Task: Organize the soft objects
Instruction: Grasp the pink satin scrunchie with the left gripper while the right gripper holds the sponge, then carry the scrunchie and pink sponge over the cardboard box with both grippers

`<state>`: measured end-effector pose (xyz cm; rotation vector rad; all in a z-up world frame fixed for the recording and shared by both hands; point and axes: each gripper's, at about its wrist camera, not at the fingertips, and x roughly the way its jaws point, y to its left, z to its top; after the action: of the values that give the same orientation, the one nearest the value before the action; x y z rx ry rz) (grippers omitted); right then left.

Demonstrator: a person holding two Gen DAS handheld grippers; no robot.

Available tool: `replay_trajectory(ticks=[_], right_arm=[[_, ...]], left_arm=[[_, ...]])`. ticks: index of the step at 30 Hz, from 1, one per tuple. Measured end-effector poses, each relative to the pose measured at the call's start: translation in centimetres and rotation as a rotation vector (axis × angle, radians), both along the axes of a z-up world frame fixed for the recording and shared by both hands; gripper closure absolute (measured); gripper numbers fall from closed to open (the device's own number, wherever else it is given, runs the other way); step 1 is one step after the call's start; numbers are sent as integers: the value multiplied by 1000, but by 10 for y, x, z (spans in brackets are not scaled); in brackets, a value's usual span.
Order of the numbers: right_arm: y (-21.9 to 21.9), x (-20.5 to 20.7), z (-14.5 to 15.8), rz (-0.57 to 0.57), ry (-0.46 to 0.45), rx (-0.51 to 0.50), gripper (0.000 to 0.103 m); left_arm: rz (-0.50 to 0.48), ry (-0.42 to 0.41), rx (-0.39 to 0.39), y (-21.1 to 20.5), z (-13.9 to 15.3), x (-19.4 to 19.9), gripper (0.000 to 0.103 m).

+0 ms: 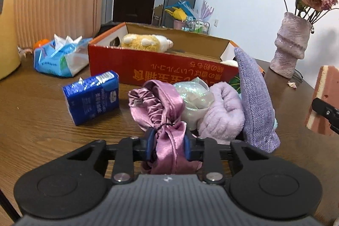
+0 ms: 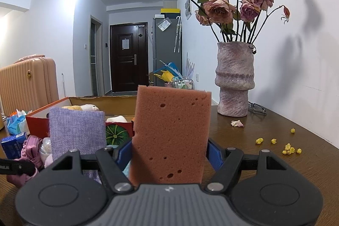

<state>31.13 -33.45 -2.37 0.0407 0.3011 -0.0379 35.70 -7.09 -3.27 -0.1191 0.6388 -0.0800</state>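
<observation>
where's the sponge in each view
Left wrist: the sponge is at the far right edge, mid-height, partly cut off, with the right claw's tip on it.
Right wrist: the sponge stands upright in the centre, clamped in the right claw.
Shared landmark: the vase stands beyond the sponge in both views.

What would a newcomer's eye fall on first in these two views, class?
The big brown sponge held upright in the right gripper fills the right wrist view, with the vase of dried roses behind it to the right. In the left wrist view, the left gripper pinches a pink satin bonnet, and behind it is the red cardboard box with a yellow plush toy inside.
</observation>
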Motion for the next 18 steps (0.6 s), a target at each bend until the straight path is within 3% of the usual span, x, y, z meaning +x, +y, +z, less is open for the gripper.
replay_trajectory(ticks=[18], right_arm=[[12, -3, 3, 14, -53, -47, 32]], left_arm=[[4, -238, 123, -8, 28, -35, 77]])
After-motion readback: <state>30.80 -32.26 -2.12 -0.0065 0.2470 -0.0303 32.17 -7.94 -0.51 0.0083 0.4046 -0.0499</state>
